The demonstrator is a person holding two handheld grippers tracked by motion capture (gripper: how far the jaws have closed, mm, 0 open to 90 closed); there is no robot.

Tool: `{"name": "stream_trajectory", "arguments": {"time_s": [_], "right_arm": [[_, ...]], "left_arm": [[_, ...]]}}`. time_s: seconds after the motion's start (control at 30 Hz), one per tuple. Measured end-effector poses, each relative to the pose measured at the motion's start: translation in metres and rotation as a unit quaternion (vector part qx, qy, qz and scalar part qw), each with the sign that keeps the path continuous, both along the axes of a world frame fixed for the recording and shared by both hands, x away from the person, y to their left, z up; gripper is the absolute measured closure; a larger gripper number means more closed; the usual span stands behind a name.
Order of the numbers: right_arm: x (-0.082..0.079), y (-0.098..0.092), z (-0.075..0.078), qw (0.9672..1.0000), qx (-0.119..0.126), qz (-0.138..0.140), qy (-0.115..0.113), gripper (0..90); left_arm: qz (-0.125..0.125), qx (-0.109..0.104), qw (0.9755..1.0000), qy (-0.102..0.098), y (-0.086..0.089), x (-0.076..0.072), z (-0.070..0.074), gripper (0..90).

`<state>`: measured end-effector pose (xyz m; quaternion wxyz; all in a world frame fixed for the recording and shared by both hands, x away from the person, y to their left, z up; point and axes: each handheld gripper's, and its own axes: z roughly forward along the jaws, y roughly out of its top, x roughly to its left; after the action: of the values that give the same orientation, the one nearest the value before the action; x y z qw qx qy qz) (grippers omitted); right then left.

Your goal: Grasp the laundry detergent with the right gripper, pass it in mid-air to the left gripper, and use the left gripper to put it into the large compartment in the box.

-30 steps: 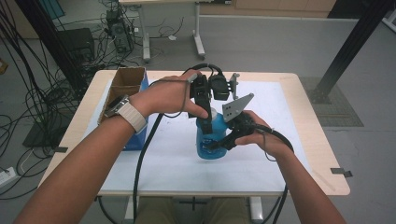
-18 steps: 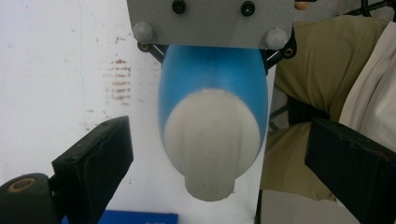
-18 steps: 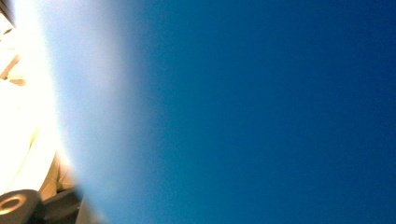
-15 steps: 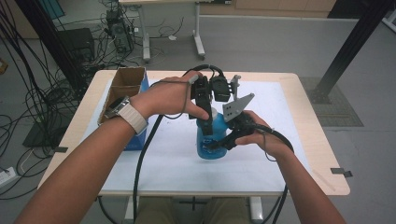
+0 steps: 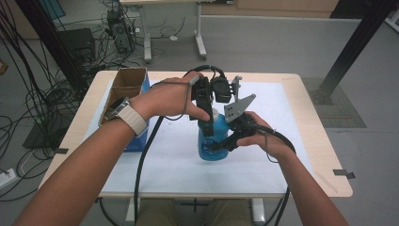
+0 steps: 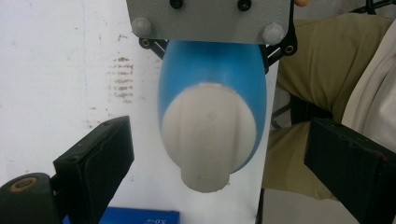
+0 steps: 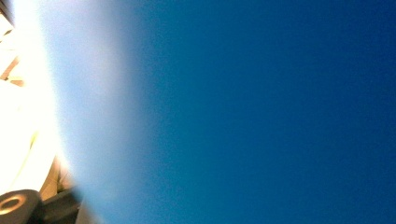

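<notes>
Blue bottle (image 5: pixel 210 143) with white cap (image 6: pixel 208 135) stands clamped by right gripper (image 5: pixel 221 143); left gripper (image 6: pixel 219 163) gapes above.

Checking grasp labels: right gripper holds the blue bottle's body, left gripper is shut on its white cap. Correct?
Not quite. In the left gripper view the left gripper is open: its jaws stand apart on either side of the white cap, touching neither side. The rest holds: in the high view the right gripper is on the body of the blue bottle.
</notes>
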<state>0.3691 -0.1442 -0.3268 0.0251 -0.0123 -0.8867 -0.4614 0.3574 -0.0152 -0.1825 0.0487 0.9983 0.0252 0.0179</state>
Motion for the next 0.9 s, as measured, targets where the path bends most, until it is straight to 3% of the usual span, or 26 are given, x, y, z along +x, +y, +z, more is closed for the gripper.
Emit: {"name": "stream_trajectory", "arguments": {"time_s": [0.9], "right_arm": [[0.0003, -0.0004, -0.0006, 1.0, -0.002, -0.001, 0.001, 43.1]], "left_arm": [[0.002, 0.0, 1.0, 0.003, 0.001, -0.0002, -0.0016, 8.9]]}}
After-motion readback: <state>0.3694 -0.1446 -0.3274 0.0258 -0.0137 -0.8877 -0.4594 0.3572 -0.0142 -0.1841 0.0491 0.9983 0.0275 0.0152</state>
